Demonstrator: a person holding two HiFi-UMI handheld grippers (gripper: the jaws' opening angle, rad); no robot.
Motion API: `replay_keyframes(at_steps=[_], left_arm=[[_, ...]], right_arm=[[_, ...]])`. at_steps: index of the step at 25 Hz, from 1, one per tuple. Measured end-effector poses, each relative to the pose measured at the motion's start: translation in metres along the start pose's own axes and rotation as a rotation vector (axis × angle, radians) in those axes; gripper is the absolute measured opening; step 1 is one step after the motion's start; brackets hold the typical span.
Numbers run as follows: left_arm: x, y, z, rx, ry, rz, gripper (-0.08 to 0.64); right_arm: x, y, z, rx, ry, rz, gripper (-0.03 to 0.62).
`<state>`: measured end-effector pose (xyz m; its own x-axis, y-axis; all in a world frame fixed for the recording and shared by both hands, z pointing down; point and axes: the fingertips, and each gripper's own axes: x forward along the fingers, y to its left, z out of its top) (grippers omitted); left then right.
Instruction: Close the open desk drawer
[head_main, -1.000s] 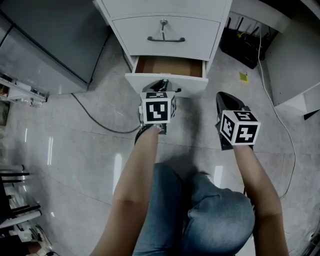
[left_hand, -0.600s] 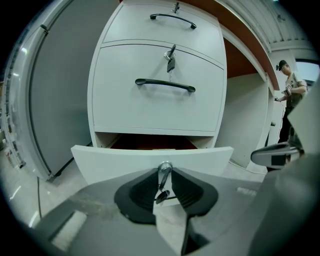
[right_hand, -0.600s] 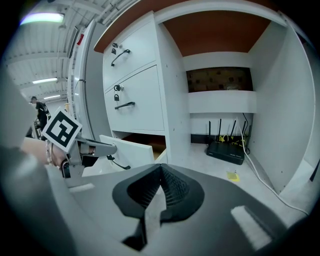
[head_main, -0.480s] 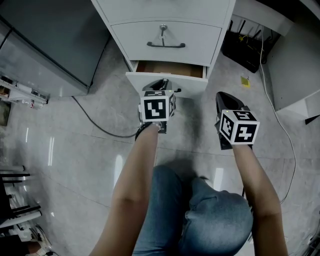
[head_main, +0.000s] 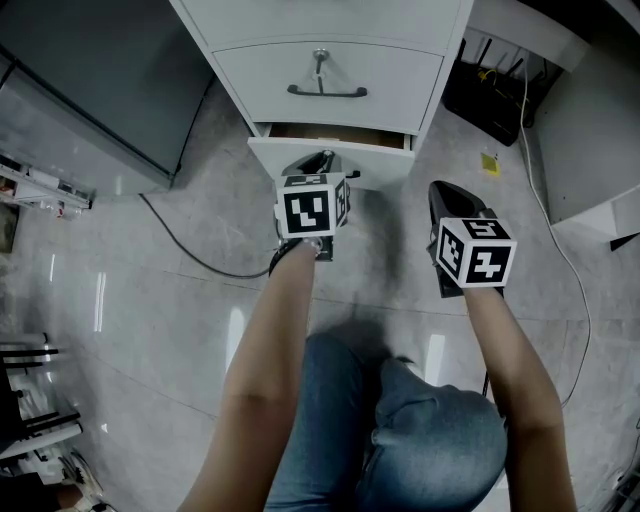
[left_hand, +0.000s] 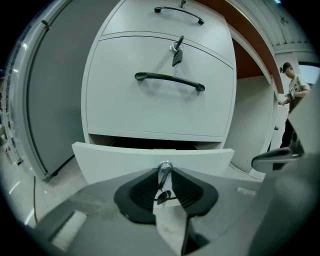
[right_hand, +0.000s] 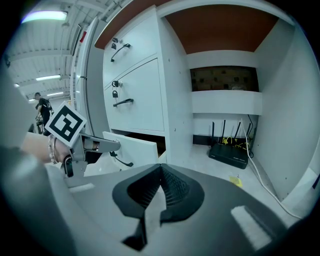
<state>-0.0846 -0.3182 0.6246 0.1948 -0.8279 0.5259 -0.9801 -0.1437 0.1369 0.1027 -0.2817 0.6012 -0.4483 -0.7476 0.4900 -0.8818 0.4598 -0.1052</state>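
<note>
At far left, a grey cabinet (head_main: 90, 90) and a dark cable (head_main: 190, 245) across the floor (head_main: 150, 330), neither part of the job. Next, the white drawer unit (head_main: 300, 20), its upper drawer (head_main: 330, 85) shut.

Below that, the open drawer (head_main: 385, 165): out by only a narrow margin, long axis running side to side across the head view, front panel facing the person. Through the slit above the panel, just a brown strip of interior, with nothing made out inside (too dark and too thin a gap to say more).

Right up against that panel, the left gripper (left_hand: 165, 172), fingers a little apart and flanking the key (left_hand: 163, 184) hanging from the drawer's lock (left_hand: 165, 166). No clear sign of pinching it. Directly ahead of those fingers, then, the panel itself, with the closing direction straight on into the unit. Probably only a short, square push remaining, best kept near the middle so as not to skew the drawer.

Further right, the right gripper (right_hand: 160, 167), fingers together on nothing, well apart from the drawer and off beyond its right end; clearly the farther hand. At far right, a black router (head_main: 490, 95) on the floor.
</note>
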Motion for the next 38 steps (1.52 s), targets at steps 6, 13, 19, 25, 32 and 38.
replay_keyframes(at_steps=[6, 13, 19, 25, 32, 38], left_arm=[[0.009, 0.002, 0.005, -0.023, -0.010, 0.002, 0.094], [0.018, 0.003, 0.011, -0.024, -0.005, 0.009, 0.095], [0.025, 0.003, 0.014, -0.041, -0.003, 0.012, 0.095], [0.031, 0.005, 0.019, -0.043, -0.009, 0.020, 0.095], [0.039, 0.007, 0.024, -0.045, -0.010, 0.022, 0.095], [0.040, 0.006, 0.024, -0.037, -0.001, 0.015, 0.095]], right_arm=[[0.006, -0.004, -0.005, -0.005, 0.016, 0.005, -0.002], [0.011, -0.008, -0.005, 0.001, 0.016, 0.014, -0.002], [0.013, -0.011, -0.004, 0.015, 0.011, 0.020, -0.002], [0.015, -0.013, -0.008, 0.008, 0.019, 0.024, -0.002], [0.017, -0.019, -0.016, 0.022, 0.033, 0.016, -0.002], [0.018, -0.019, -0.013, 0.030, 0.029, 0.019, -0.002]])
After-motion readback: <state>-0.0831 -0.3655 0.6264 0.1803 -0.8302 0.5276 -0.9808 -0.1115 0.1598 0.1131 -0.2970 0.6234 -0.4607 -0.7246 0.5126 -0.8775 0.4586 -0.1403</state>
